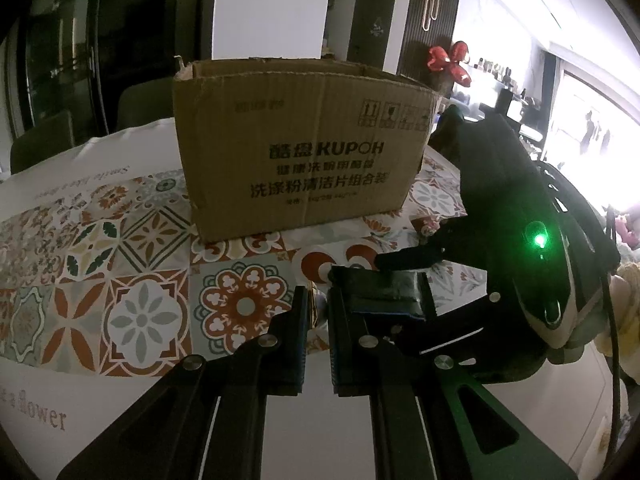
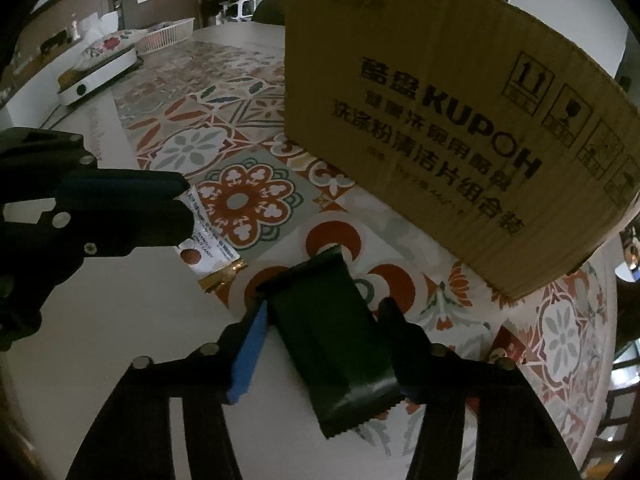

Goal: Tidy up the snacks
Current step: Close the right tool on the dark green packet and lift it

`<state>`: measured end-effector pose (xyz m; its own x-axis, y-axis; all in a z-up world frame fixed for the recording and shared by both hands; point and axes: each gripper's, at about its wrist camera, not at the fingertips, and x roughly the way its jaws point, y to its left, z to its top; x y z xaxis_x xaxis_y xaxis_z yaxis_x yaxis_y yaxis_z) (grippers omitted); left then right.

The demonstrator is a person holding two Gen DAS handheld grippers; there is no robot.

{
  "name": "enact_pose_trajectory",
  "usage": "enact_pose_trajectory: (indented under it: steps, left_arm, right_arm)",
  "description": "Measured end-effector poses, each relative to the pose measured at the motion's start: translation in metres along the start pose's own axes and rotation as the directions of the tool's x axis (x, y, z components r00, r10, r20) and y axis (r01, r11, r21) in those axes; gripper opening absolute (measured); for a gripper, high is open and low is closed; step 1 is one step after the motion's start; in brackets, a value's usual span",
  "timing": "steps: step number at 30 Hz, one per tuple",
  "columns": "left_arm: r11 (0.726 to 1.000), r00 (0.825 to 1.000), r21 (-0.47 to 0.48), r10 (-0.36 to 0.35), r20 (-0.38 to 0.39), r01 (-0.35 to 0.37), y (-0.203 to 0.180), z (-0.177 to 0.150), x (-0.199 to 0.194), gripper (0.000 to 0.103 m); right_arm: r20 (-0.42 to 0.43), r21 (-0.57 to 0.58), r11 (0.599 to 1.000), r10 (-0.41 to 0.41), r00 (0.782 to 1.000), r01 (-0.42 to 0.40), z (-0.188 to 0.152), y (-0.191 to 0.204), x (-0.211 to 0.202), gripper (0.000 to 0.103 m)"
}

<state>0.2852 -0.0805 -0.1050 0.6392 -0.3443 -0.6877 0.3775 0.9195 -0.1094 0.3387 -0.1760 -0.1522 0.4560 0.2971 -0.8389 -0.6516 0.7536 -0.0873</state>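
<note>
An open brown cardboard box point(image 1: 304, 144) printed KUPOH stands on the tiled tablecloth; it also shows in the right wrist view point(image 2: 460, 120). My right gripper point(image 2: 320, 336) is shut on a dark green snack packet point(image 2: 336, 344) and holds it just above the table in front of the box; the packet also shows in the left wrist view point(image 1: 384, 292). My left gripper point(image 1: 318, 312) is shut on a thin white and gold snack packet point(image 2: 212, 248), seen edge-on between its fingers point(image 1: 298, 320). In the right wrist view the left gripper point(image 2: 182, 204) sits left of the green packet.
The patterned tablecloth point(image 1: 132, 264) covers the round table. A white appliance point(image 2: 96, 72) and a white basket point(image 2: 166, 36) sit at the far side. A red snack pack point(image 2: 508, 348) lies near the box's right corner. A red ornament point(image 1: 448, 60) stands behind the box.
</note>
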Motion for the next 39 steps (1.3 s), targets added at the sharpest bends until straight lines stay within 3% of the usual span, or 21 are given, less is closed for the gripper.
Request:
enact_pose_trajectory:
  steps: [1, 2, 5, 9, 10, 11, 12, 19, 22, 25, 27, 28, 29, 39]
  left_arm:
    - [1.000, 1.000, -0.001, 0.001, 0.001, -0.001, 0.000, 0.000, -0.001, 0.011]
    - [1.000, 1.000, -0.003, 0.003, 0.004, -0.003, 0.000, 0.000, -0.002, 0.011]
    - [1.000, 1.000, -0.017, -0.002, 0.005, 0.002, 0.002, 0.001, -0.004, 0.011]
    - [1.000, 1.000, -0.012, 0.000, 0.008, 0.000, 0.001, 0.001, -0.005, 0.011]
    - [1.000, 1.000, -0.011, 0.001, 0.009, -0.001, 0.001, 0.001, -0.006, 0.011]
    - [1.000, 1.000, -0.013, -0.001, 0.011, 0.001, 0.000, 0.001, -0.007, 0.011]
    - [1.000, 1.000, -0.014, -0.001, 0.013, 0.001, 0.000, 0.001, -0.008, 0.011]
    - [1.000, 0.999, -0.006, -0.002, 0.039, 0.002, -0.007, 0.005, -0.014, 0.011]
    - [1.000, 0.999, -0.005, -0.010, 0.052, 0.011, -0.010, 0.008, -0.017, 0.011]
    - [1.000, 0.998, -0.002, -0.014, 0.065, 0.014, -0.012, 0.009, -0.020, 0.011]
    - [1.000, 0.997, 0.005, -0.020, 0.069, 0.020, -0.014, 0.009, -0.020, 0.011]
    - [1.000, 0.997, 0.007, -0.020, 0.069, 0.020, -0.015, 0.009, -0.020, 0.011]
    - [1.000, 0.998, 0.009, -0.020, 0.068, 0.020, -0.016, 0.009, -0.019, 0.011]
    - [1.000, 0.998, 0.013, -0.025, 0.051, 0.024, -0.015, 0.008, -0.009, 0.011]
  right_arm:
    - [0.004, 0.002, 1.000, -0.004, 1.000, 0.004, 0.000, 0.001, 0.000, 0.053]
    - [0.008, 0.006, 1.000, -0.011, 1.000, 0.011, 0.000, 0.001, -0.002, 0.044]
    - [0.035, 0.033, 0.999, -0.037, 0.999, 0.036, 0.001, 0.002, -0.008, 0.028]
    - [0.055, 0.081, 0.996, -0.040, 0.998, 0.035, -0.001, -0.001, -0.013, 0.025]
    - [0.069, 0.089, 0.995, -0.043, 0.997, 0.037, -0.002, -0.001, -0.015, 0.020]
    - [0.076, 0.093, 0.995, -0.041, 0.996, 0.034, -0.002, -0.002, -0.017, 0.006]
    - [0.077, 0.101, 0.995, -0.031, 0.997, 0.023, -0.002, -0.002, -0.019, 0.002]
    - [0.133, 0.148, 0.988, -0.052, 0.990, 0.032, -0.006, -0.006, -0.033, 0.001]
    - [0.164, 0.181, 0.983, -0.063, 0.984, 0.032, -0.006, -0.010, -0.047, 0.001]
    - [0.168, 0.258, 0.962, -0.135, 0.976, 0.089, -0.010, -0.016, -0.057, 0.004]
    - [0.154, 0.322, 0.942, -0.152, 0.976, 0.096, -0.015, -0.022, -0.059, 0.032]
    - [0.159, 0.348, 0.932, -0.167, 0.973, 0.103, -0.019, -0.024, -0.060, 0.051]
    - [0.169, 0.366, 0.923, -0.194, 0.966, 0.121, -0.022, -0.024, -0.061, 0.055]
    - [0.082, 0.427, 0.897, -0.164, 0.983, 0.114, -0.033, -0.034, -0.029, 0.055]
